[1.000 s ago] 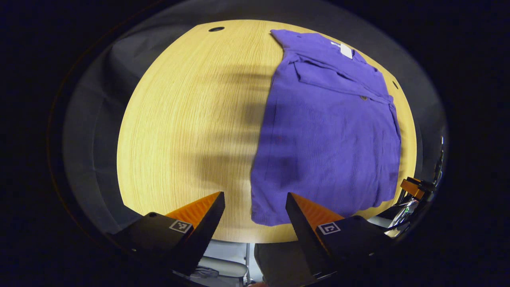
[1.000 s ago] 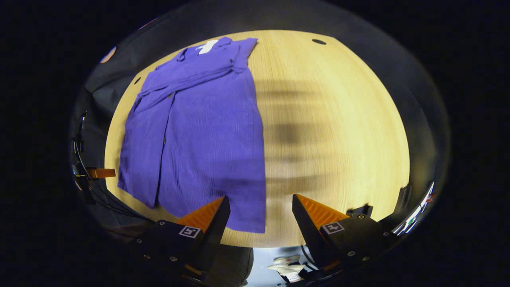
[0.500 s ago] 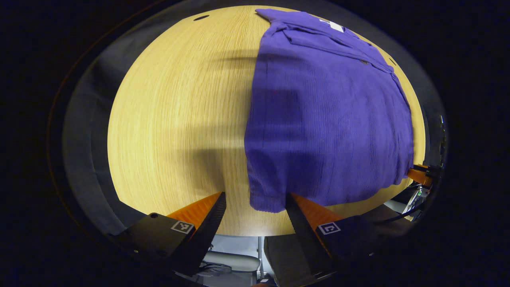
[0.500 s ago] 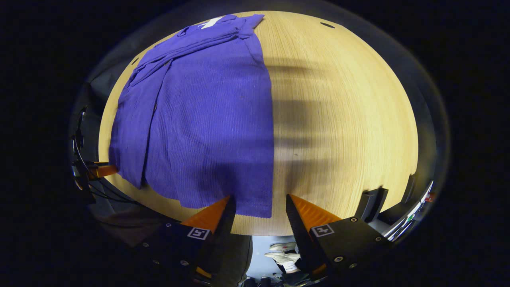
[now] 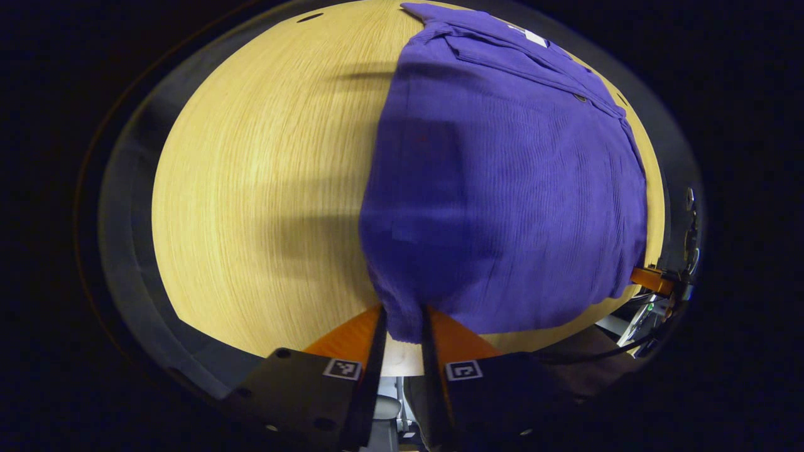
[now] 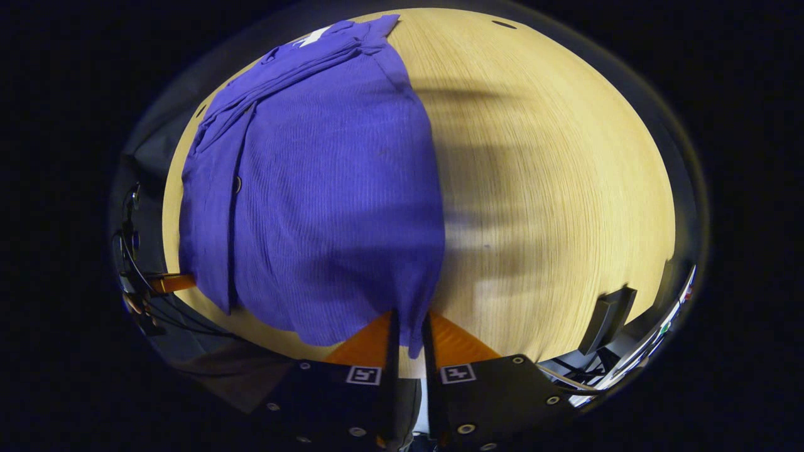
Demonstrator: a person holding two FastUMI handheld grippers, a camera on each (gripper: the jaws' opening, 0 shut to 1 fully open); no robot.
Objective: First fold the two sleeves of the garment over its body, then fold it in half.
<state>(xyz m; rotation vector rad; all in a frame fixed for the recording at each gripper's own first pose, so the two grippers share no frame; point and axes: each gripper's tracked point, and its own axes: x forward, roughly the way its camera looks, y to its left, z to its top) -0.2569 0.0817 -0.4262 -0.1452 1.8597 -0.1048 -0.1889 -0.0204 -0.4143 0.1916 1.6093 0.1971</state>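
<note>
Left gripper view: the purple shirt [image 5: 502, 188] lies flat on the right part of the wooden table [image 5: 251, 188], sleeves folded over its body, collar at the far end. The left gripper [image 5: 402, 329] is closed on the shirt's near corner.

Right gripper view: the shirt [image 6: 326, 188] covers the table's [image 6: 553, 188] left part. The right gripper [image 6: 409, 339] pinches the other near corner.

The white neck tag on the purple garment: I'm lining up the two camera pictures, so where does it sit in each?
Left gripper view: the white neck tag sits at the top, right of centre, at the garment's far end.
Right gripper view: the tag sits at the top, left of centre, again at the garment's far end.
Shared landmark: the dark hole in the wooden table, at top left in the left gripper view and top right in the right.
</note>
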